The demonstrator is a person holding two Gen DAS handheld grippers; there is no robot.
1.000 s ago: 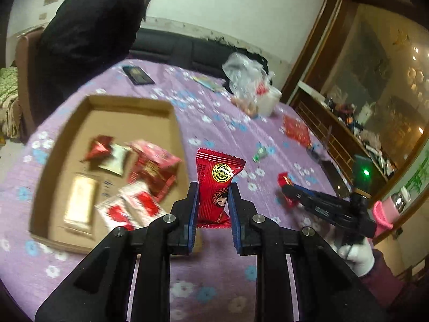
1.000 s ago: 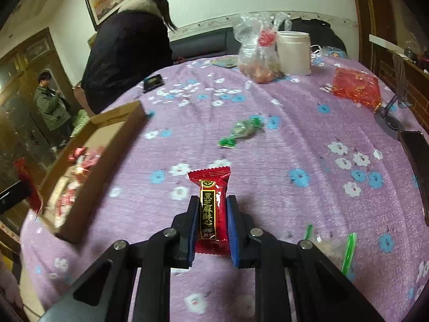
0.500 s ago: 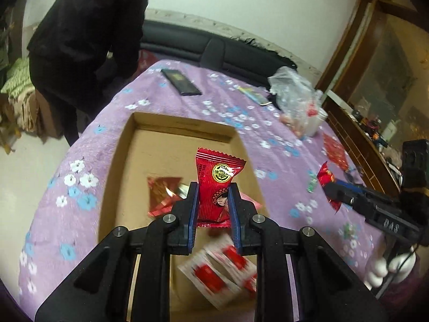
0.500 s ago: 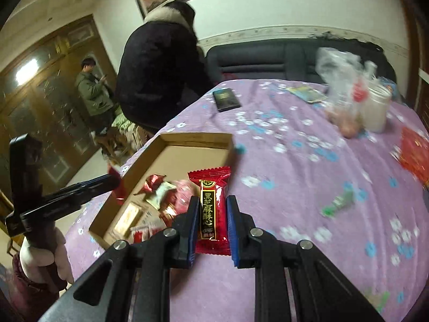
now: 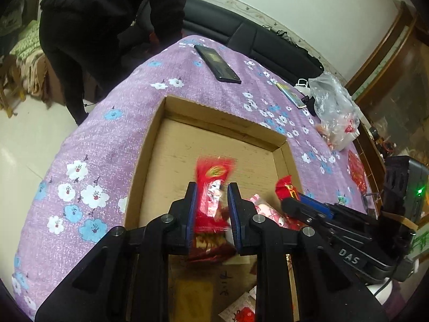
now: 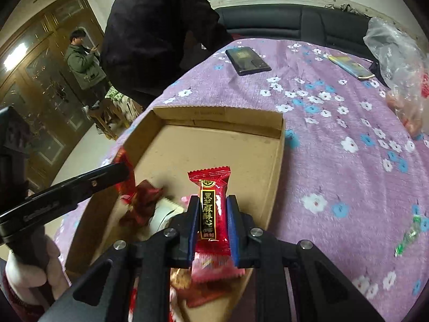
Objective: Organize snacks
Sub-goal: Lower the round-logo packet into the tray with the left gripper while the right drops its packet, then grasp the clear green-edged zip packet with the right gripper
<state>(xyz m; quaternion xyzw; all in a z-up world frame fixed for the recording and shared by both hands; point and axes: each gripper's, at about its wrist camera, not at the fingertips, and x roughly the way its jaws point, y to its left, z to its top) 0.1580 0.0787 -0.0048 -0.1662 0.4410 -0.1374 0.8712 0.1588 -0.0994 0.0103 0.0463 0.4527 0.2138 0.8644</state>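
Red snack packet blurred between the left gripper fingers, clamped upright above the cardboard box, second red packet pinched by the closed right gripper fingers over the same box on the purple tabletop

Tabletop w/ purple floral cloth. Directly on it: cardboard tray, two phones, clear plastic bag, green candy.
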